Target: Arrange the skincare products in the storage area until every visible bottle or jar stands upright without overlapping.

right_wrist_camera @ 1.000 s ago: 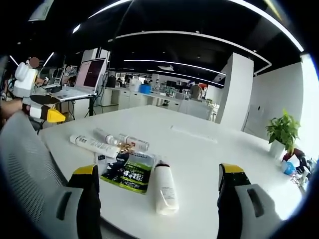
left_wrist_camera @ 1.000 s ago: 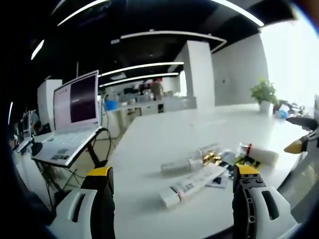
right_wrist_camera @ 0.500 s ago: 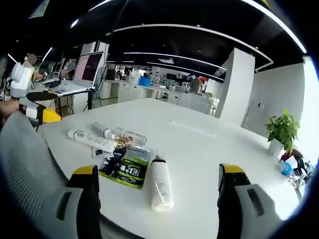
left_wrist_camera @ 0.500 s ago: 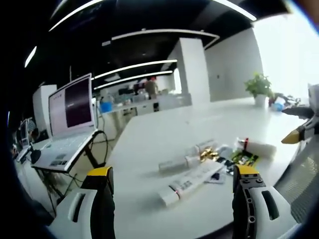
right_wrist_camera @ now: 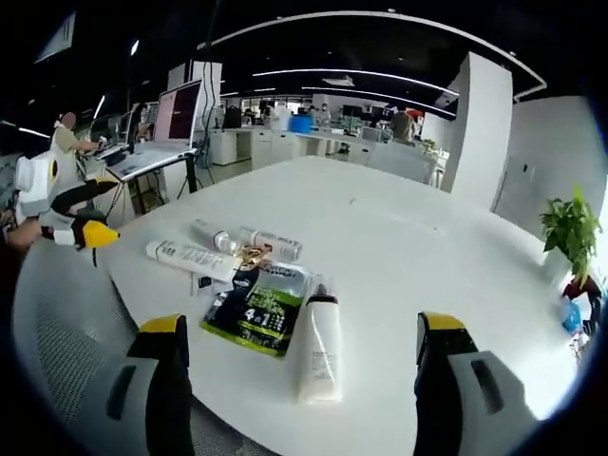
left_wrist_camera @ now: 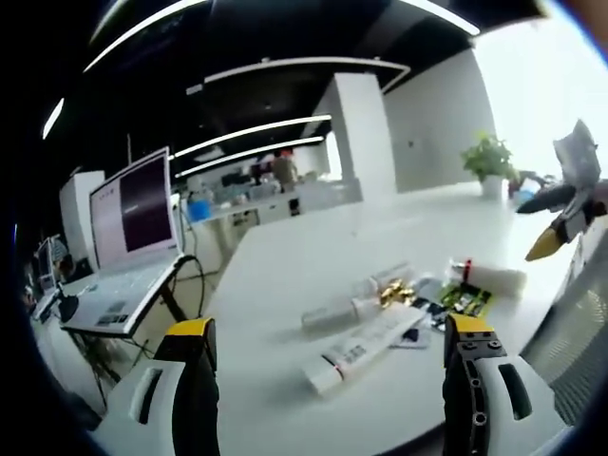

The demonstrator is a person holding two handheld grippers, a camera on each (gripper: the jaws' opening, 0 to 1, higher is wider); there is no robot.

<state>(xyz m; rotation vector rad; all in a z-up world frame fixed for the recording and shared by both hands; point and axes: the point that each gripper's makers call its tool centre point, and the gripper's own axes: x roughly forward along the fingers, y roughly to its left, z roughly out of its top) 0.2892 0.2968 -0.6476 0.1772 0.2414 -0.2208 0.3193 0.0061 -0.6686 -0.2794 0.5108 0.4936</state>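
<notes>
Several skincare items lie flat in a cluster on the white table (right_wrist_camera: 408,247). A white bottle with a dark cap (right_wrist_camera: 320,340) lies next to a green and black sachet (right_wrist_camera: 260,306). Beyond them lie a long white tube (right_wrist_camera: 194,258), two small bottles (right_wrist_camera: 271,244) and a gold-coloured piece (right_wrist_camera: 250,255). In the left gripper view the long tube (left_wrist_camera: 366,348) is nearest, with the sachet (left_wrist_camera: 463,300) and white bottle (left_wrist_camera: 494,278) to the right. My left gripper (left_wrist_camera: 328,385) is open short of the tube. My right gripper (right_wrist_camera: 296,385) is open above the table's near edge. The left gripper (right_wrist_camera: 71,223) appears at the left, the right gripper (left_wrist_camera: 562,209) at the right.
A grey mesh chair back (right_wrist_camera: 66,361) stands at the table's near edge. An open laptop (left_wrist_camera: 133,237) sits on a stand to the left. A potted plant (right_wrist_camera: 573,237) stands at the table's far end. People sit at desks in the background.
The right gripper's camera has risen and tilted down, so the products sit more central. In the left gripper view the right gripper has lifted higher at the right edge.
</notes>
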